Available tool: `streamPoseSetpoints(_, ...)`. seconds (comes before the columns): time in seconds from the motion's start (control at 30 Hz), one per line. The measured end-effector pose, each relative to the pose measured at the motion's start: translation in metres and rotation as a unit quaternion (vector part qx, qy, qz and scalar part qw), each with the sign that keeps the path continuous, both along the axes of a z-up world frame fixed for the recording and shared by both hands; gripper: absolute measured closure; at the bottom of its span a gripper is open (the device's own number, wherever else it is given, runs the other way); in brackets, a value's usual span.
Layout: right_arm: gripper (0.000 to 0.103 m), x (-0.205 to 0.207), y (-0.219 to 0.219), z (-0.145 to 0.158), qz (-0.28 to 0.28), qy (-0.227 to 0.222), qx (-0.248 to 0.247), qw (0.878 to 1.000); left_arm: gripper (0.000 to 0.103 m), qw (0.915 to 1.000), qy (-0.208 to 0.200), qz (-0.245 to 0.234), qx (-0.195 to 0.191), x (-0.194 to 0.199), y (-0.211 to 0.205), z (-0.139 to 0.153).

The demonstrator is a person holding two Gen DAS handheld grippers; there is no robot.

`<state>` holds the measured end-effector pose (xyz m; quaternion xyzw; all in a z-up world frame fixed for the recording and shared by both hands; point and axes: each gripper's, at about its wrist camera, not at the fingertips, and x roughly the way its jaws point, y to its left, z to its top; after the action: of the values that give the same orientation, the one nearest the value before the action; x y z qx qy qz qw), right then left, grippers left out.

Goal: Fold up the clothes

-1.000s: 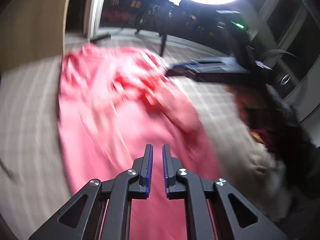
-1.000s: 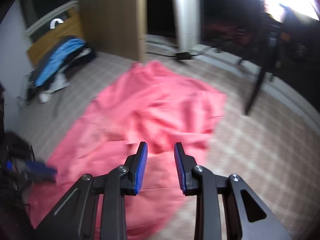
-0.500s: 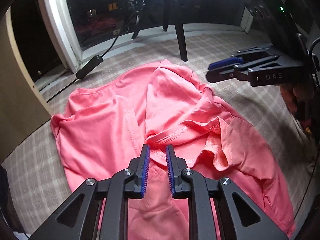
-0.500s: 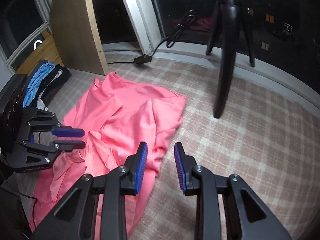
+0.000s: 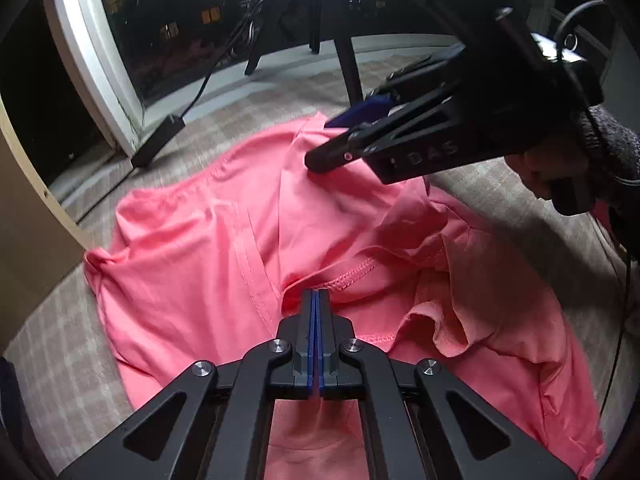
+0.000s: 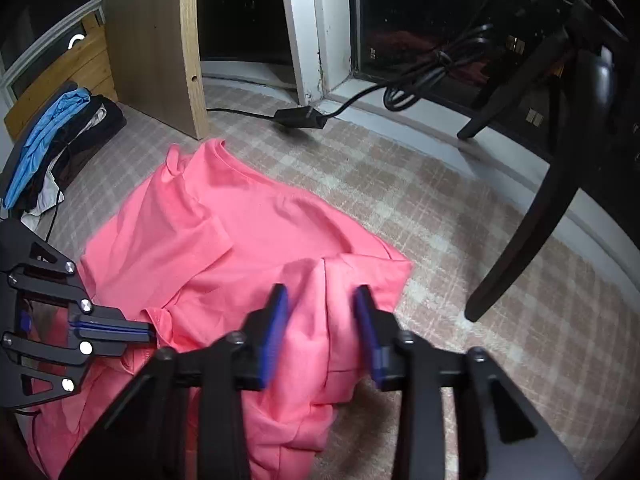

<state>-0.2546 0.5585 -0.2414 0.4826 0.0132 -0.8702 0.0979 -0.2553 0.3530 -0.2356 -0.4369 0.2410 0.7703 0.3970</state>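
Pink shirt (image 5: 224, 264) lies crumpled on the checked floor (image 6: 460, 240), no fold made yet. Left gripper (image 5: 316, 300) has its jaws pinched on a hem; right gripper (image 6: 322, 320), jaws just narrowing, straddles a ridge, not yet pressing.

We see a pink shirt (image 5: 208, 264) of soft matt knit cloth, creased, with raised stitching along its hems. It lies on a checked woven cover (image 6: 460, 232), matt and slightly rough. The left hand-held gripper (image 5: 316, 296) is matt black plastic with shiny metal screw heads and ribbed blue pads; the right hand-held gripper (image 6: 322, 320) looks the same. At ten o'clock in the right wrist view stands a wood-grain panel (image 6: 152, 40), smooth, with a pale raw edge.
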Motion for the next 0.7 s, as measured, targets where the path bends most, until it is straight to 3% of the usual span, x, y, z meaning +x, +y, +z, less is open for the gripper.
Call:
streamPoseSetpoints(0.03,0.095,0.001,0.001,0.001,-0.002,0.003,-0.001,1.000,0.103,1.0000,0.004,-0.003,0.001,0.001,0.000,0.002)
streamPoseSetpoints(0.23,0.096,0.002,0.007,0.007,-0.007,0.020,-0.013,1.000,0.103,0.9997,0.008,-0.006,0.023,-0.006,-0.003,0.013)
streamPoseSetpoints(0.33,0.096,0.000,0.007,0.007,-0.010,0.017,-0.014,1.000,0.086,0.9998,0.007,0.000,-0.020,-0.010,0.002,0.004)
streamPoseSetpoints(0.37,0.096,0.000,0.007,0.006,-0.011,0.016,-0.015,1.000,0.075,0.9996,0.008,-0.002,-0.027,-0.010,0.003,0.002)
streamPoseSetpoints(0.4,0.096,0.000,0.006,0.006,-0.012,0.016,-0.015,1.000,0.072,0.9994,0.014,-0.007,-0.029,-0.010,0.005,0.000)
streamPoseSetpoints(0.53,0.096,-0.001,0.004,0.005,-0.011,0.014,-0.011,1.000,0.076,0.9993,0.011,-0.028,-0.024,-0.007,0.009,-0.003)
streamPoseSetpoints(0.6,0.096,-0.001,0.003,0.005,-0.011,0.014,-0.011,1.000,0.101,0.9991,0.017,-0.030,-0.025,-0.006,0.009,-0.003)
streamPoseSetpoints(0.7,0.096,-0.001,0.004,0.005,-0.015,0.015,-0.013,1.000,0.101,0.9988,0.028,-0.032,-0.024,-0.005,0.007,0.000)
